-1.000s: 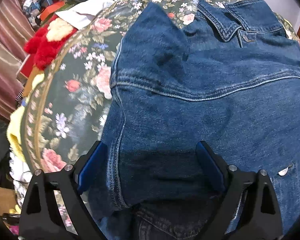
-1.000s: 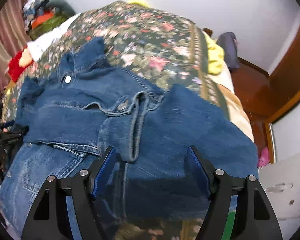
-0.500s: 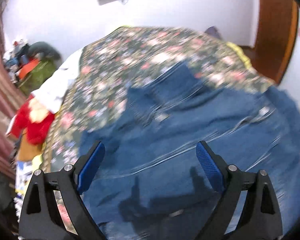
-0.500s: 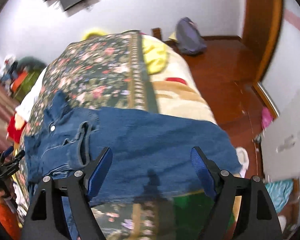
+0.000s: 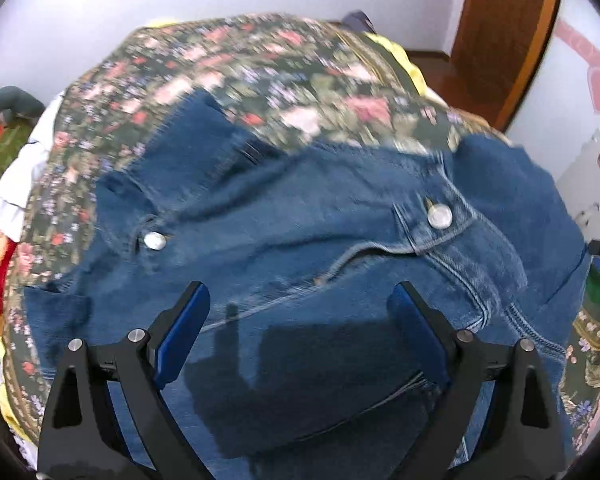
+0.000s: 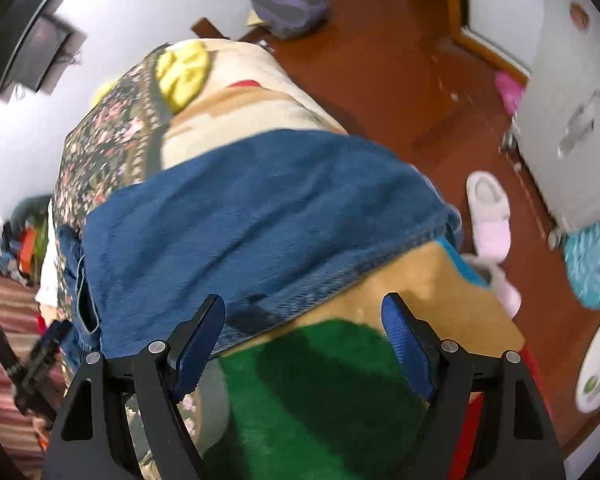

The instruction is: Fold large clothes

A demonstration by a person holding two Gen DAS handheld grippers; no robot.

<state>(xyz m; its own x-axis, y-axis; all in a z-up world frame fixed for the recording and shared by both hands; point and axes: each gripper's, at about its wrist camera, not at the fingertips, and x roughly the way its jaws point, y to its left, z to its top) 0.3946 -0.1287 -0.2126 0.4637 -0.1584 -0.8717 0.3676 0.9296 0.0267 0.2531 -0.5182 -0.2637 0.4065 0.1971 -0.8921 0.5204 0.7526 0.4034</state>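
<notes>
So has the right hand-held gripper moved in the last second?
Yes. The right hand-held gripper has swung rightward off the denim jacket, toward the bed's edge, with the wooden floor now filling its view.

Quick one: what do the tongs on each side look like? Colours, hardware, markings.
Both match. Left tongs and right tongs: matte black angular frames with triangular cutouts, a blue textured pad on the inner face of each finger, and two silver round fasteners per finger. No cables, labels or sleeves visible in either view.
</notes>
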